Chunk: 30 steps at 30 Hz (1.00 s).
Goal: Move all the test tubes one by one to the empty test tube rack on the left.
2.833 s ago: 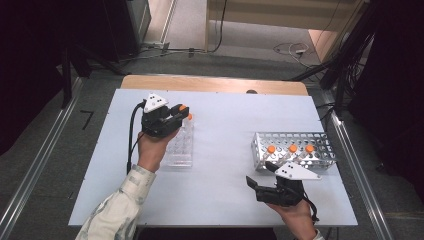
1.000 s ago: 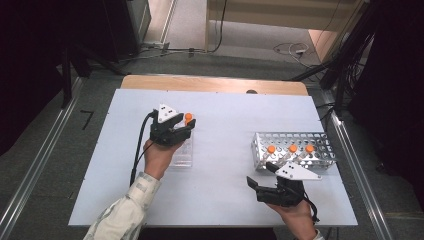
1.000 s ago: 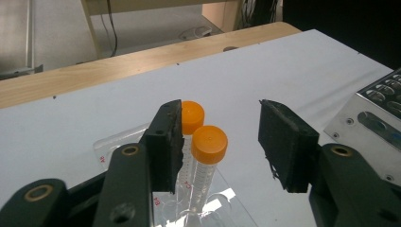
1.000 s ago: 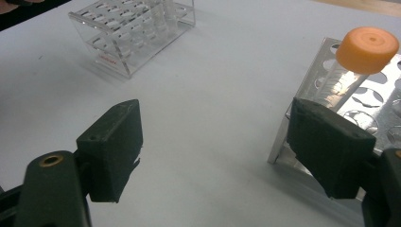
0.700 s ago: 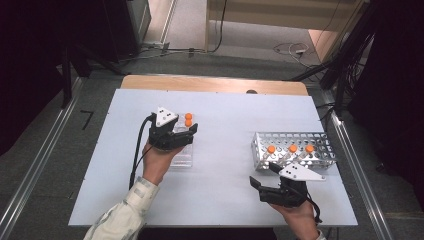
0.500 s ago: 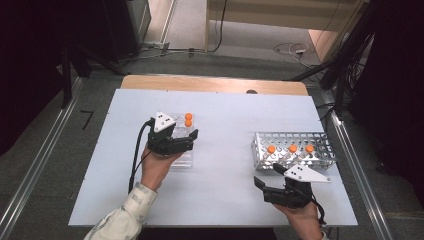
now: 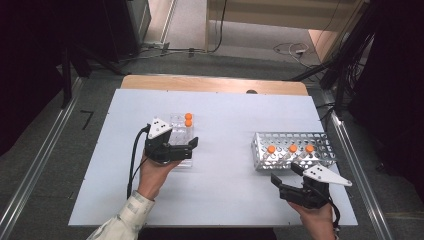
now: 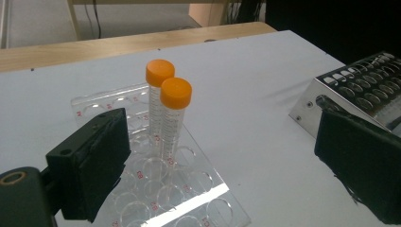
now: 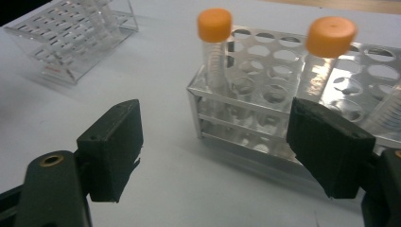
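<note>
A clear plastic rack (image 7: 181, 131) (image 8: 156, 175) stands left of centre on the white table (image 7: 225, 125). Two orange-capped tubes (image 7: 188, 119) (image 8: 171, 118) stand upright in its far end. My left gripper (image 7: 187, 151) (image 8: 222, 156) hovers over the rack's near end. Its jaws have just been opening; they are wide apart and empty, with the tubes beyond their tips. A metal rack (image 7: 295, 150) (image 9: 265, 94) at the right holds three orange-capped tubes (image 7: 289, 148) (image 9: 215, 47). My right gripper (image 7: 287, 176) (image 9: 217, 146) is open just in front of it.
A wooden strip (image 7: 215, 84) borders the table's far edge. Metal rails (image 7: 35, 170) run along both sides of the table, and cables (image 7: 290, 49) lie on the floor behind it. Bare table (image 7: 225, 165) lies between the two racks.
My left gripper brought an orange-capped tube to the clear rack, set it beside the first one, let go and drew back toward the person. My right gripper drifted a little to the right.
</note>
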Available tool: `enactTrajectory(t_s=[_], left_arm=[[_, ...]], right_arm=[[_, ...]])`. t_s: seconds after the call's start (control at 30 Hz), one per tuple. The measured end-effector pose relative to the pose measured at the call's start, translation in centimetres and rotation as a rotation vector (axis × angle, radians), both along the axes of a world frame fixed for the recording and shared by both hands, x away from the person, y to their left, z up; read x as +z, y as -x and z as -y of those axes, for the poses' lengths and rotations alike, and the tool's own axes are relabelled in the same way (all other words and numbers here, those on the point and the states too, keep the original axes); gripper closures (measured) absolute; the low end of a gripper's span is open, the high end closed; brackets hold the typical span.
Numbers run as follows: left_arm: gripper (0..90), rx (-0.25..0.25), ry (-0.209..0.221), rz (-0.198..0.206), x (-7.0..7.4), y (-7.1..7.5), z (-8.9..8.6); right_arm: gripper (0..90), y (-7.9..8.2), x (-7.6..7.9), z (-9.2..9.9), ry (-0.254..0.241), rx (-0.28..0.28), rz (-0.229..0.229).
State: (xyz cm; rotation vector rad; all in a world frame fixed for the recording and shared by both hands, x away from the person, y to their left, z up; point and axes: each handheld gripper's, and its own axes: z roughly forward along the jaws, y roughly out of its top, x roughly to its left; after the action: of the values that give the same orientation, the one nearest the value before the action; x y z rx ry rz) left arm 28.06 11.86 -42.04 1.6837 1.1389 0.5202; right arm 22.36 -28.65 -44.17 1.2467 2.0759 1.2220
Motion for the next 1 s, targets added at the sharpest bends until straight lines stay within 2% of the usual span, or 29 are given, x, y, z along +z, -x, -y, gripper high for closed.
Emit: enactTrajectory(t_s=[0.13,0.37,0.53,0.7,0.87,1.0], left_arm=[[4.0,-0.008,0.014,0.009,0.0,0.3,0.0],[4.0,0.003,-0.007,0.014,-0.1,0.5,0.2],[4.0,0.002,-0.007,0.011,-0.2,0.6,0.1],[4.0,0.001,-0.004,0.01,-0.2,0.6,0.2],[4.0,-0.003,-0.012,0.009,-0.3,0.7,0.4],[4.1,-0.004,-0.01,0.009,-0.3,0.7,0.3]], right_arm=[[18.2,-0.1,-0.1,1.1,0.004,-0.04,0.008],[18.3,-0.8,-0.3,2.6,0.02,-0.114,0.016],[20.0,-1.4,-0.4,3.5,0.025,-0.164,0.03],[30.8,-2.2,-0.7,4.3,0.037,-0.221,0.052],[42.2,-3.2,-1.2,5.1,0.027,-0.267,0.063],[52.2,-3.6,-1.2,5.2,0.028,-0.271,0.081]])
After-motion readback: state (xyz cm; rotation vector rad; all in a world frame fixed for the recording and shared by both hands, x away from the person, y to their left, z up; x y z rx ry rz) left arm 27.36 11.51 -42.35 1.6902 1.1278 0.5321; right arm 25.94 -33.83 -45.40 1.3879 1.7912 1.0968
